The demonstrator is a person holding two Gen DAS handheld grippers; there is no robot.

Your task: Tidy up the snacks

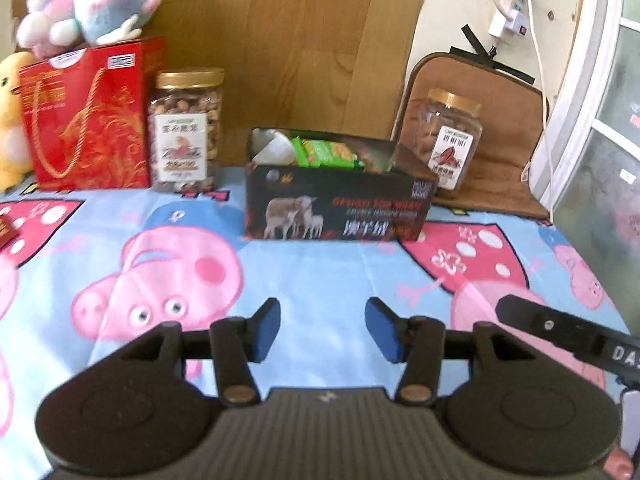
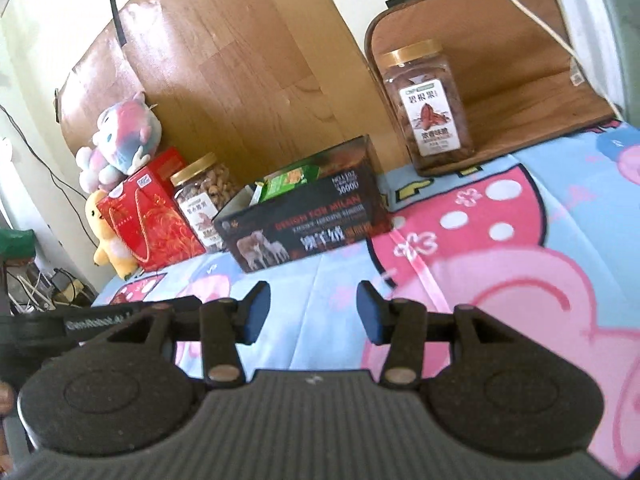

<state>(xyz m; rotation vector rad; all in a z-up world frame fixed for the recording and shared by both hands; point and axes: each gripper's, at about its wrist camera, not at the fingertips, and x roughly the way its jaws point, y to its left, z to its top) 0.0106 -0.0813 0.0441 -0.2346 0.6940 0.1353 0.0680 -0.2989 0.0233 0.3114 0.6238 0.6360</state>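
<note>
the left gripper (image 1: 323, 330) has its jaws apart with nothing in them, and so does the right gripper (image 2: 313, 312). the black box (image 1: 340, 204) of snacks sits straight ahead of both, well apart, long side facing them, neither hand clearly nearer.

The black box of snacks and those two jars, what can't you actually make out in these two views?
- Black box: its front wall hides all but the tops of the green packets, both views.
- Left jar: label too blurred to read, left wrist view.
- Right jar: small print illegible, right wrist view.
- Yellow plush: cut off by the left edge, left wrist view.
</note>
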